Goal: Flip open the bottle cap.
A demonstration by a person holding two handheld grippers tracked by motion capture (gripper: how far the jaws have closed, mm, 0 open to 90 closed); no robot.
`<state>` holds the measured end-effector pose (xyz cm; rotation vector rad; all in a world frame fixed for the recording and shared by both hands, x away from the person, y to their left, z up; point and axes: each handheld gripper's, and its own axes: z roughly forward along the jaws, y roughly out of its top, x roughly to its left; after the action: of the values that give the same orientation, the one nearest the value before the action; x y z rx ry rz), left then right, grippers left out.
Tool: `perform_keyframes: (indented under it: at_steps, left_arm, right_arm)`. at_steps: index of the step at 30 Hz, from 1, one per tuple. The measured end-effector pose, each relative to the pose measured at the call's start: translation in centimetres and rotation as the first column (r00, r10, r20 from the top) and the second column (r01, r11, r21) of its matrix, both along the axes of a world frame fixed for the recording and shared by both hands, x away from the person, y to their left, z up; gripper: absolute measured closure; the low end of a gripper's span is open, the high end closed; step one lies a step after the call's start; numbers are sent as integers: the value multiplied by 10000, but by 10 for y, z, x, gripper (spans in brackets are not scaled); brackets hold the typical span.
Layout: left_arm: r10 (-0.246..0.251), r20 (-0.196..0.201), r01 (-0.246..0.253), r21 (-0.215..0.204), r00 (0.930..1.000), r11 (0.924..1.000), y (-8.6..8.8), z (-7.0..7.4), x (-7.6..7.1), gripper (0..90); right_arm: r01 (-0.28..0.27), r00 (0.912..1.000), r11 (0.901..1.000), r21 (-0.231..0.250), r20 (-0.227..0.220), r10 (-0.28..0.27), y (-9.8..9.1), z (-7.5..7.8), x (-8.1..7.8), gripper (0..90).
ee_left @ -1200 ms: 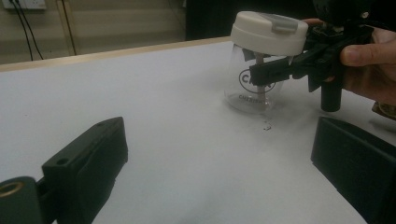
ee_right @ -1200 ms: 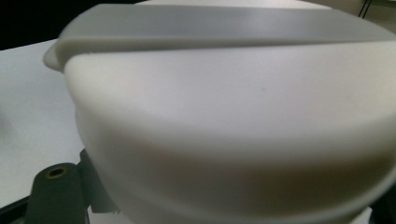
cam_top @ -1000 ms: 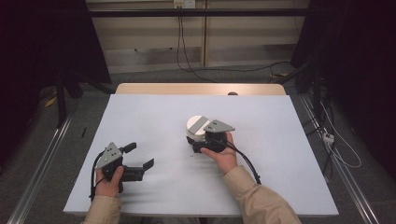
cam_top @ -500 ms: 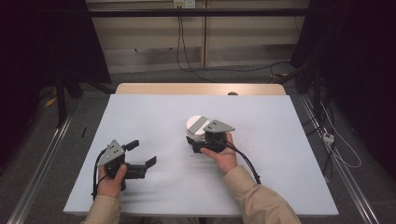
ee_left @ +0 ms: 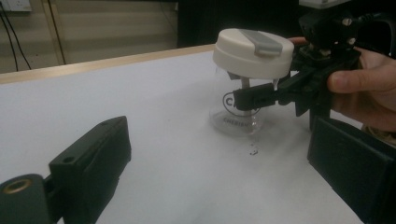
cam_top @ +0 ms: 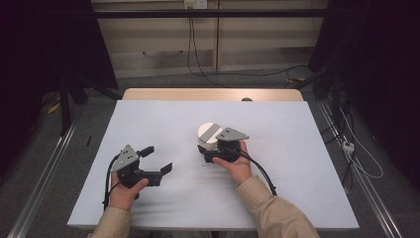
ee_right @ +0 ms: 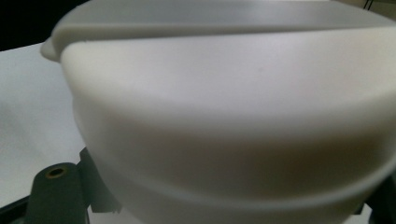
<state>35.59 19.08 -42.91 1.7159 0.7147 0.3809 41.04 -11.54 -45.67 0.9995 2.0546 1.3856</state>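
Note:
A clear jar (ee_left: 236, 116) with a white lid (cam_top: 209, 132) and a grey tab stands upright mid-table. My right gripper (cam_top: 205, 151) comes in from the jar's near right side and is shut on the glass body just under the lid (ee_left: 252, 51). In the right gripper view the lid (ee_right: 224, 116) looms very close, with one black finger (ee_right: 56, 191) below it. My left gripper (cam_top: 159, 158) hovers low over the near left of the table. It is open, its jaws wide apart and pointing toward the jar, with nothing between them (ee_left: 219, 186).
A white sheet (cam_top: 297, 148) covers the table, and a wooden strip (cam_top: 173, 94) shows at the far edge. A small dark speck (ee_left: 253, 151) lies just in front of the jar. Cables trail from both grippers toward the person.
The left gripper has edged a little to the right, toward the jar. The right gripper and the jar have not moved.

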Motion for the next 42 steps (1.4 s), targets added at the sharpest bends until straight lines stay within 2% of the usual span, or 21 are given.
perform_keyframes:
  at_steps: [4, 11, 15, 17, 24, 35, 42]
  left_arm:
    - [6, -59, -6, 71, 10000, 10000, -8, 2, 2, 71]
    - [-40, -61, 40, 2, 10000, 10000, -19, 6, 2, 233]
    - [-250, -376, 243, -183, 9990, 9995, -26, 9, 7, 330]
    - [-255, -434, 250, -117, 9987, 9996, -30, 9, 9, 359]
    - [-695, -774, 666, -394, 9946, 9970, -38, 11, 15, 512]
    - [-786, -977, 765, -251, 9921, 9968, -47, 15, 22, 637]
    - [-1090, -1156, 1073, -204, 9873, 9940, -55, 17, 25, 727]
  right_arm:
    - [-5, 10000, 10000, -4, -20, 5, 0, 0, 0, 182]
    - [-19, 10000, 10000, -19, -29, 19, 0, 0, 0, 183]
    - [-20, 10000, 10000, -34, -35, 20, 0, 0, 0, 183]
    - [-19, 10000, 10000, -48, -30, 19, 0, 0, 0, 183]
    - [-25, 10000, 10000, -38, -33, 25, 0, -1, 0, 183]
    - [-25, 10000, 9999, -103, -26, 25, 0, -1, 0, 183]
    - [-34, 10000, 9999, -135, -60, 33, 1, -2, 0, 182]
